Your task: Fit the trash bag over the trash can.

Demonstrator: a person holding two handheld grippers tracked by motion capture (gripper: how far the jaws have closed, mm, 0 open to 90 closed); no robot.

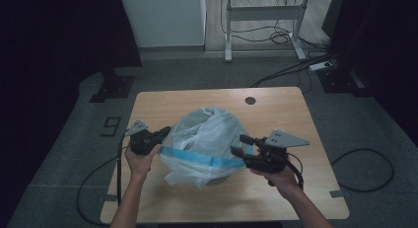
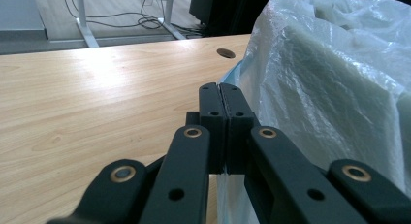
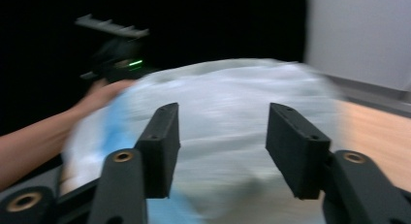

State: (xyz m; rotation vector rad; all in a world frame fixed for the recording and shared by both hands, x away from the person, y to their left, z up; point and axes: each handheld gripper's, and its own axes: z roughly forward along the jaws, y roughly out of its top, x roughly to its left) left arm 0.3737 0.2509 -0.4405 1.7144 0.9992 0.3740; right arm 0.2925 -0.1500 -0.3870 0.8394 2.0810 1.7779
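Observation:
A translucent white plastic bag (image 1: pixel 207 134) with a blue band along its rim stands bulging in the middle of the wooden table (image 1: pixel 276 104). My left gripper (image 1: pixel 165 134) is at the bag's left side, its jaws pressed together (image 2: pixel 223 90) with thin film of the bag (image 2: pixel 329 88) caught between the pads. My right gripper (image 1: pixel 238 144) hovers at the bag's right side, jaws apart with nothing between them. In the blurred right gripper view the bag (image 3: pixel 228 112) lies beyond the open right gripper (image 3: pixel 223 122), and the left hand and its gripper (image 3: pixel 118 54) show behind it.
A round cable hole (image 1: pixel 250 100) sits near the table's far edge. Behind the table are a white desk frame (image 1: pixel 261 13), a power strip (image 1: pixel 321 66) and loose cables on the grey floor. Bare tabletop lies in front of and behind the bag.

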